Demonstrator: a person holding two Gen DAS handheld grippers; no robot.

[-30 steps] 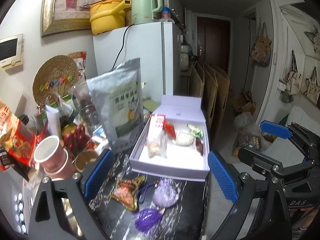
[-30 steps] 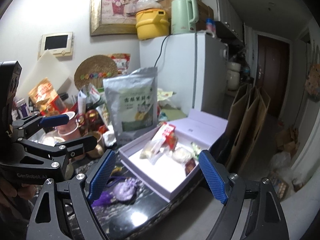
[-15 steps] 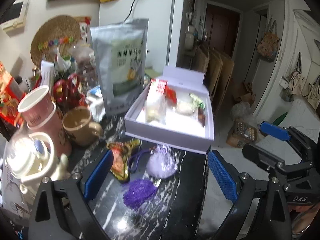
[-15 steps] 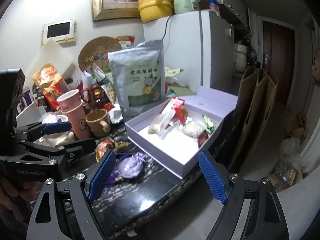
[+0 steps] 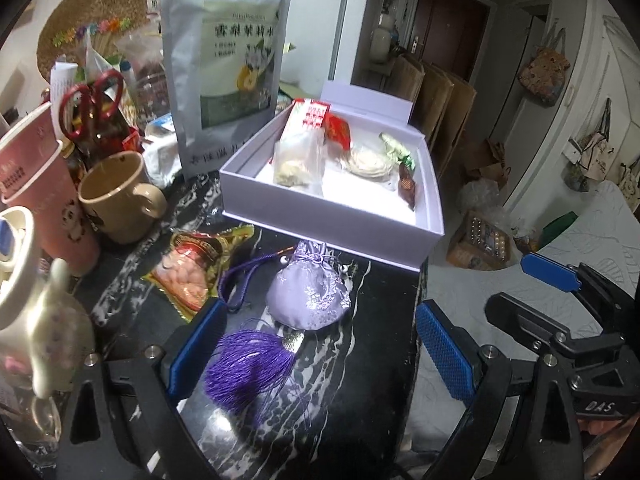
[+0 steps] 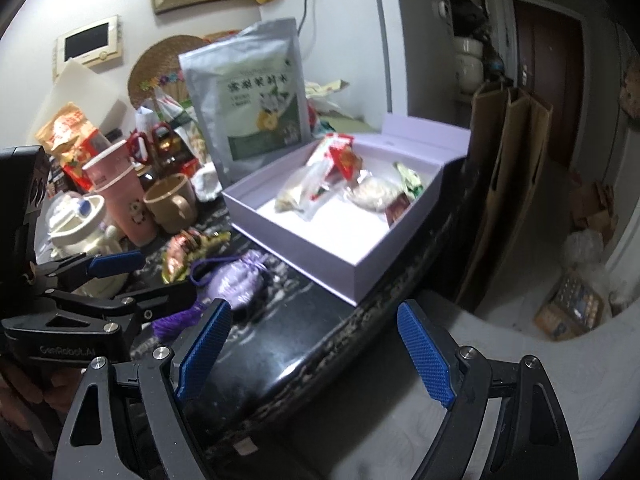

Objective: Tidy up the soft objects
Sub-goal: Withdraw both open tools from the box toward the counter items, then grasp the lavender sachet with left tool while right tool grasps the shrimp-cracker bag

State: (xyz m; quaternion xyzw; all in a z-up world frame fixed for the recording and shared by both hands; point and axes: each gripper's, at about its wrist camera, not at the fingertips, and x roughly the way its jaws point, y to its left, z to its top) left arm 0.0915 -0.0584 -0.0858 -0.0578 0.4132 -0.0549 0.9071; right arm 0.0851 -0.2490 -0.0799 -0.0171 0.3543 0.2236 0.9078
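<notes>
Lilac sachet [image 5: 308, 294] (purple tassel [image 5: 248, 368]) beside box [image 5: 332, 224]

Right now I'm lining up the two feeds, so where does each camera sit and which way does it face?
Left wrist: rides the left tool, looking down and forward over the purple sachet toward the white box; its own blue fingers show, and the right tool at the right edge.
Right wrist: rides the right tool off the dark tabletop edge, facing the box; the left tool enters from the left.
Shared: sachet, box, silver pouch, tan mug.
</notes>
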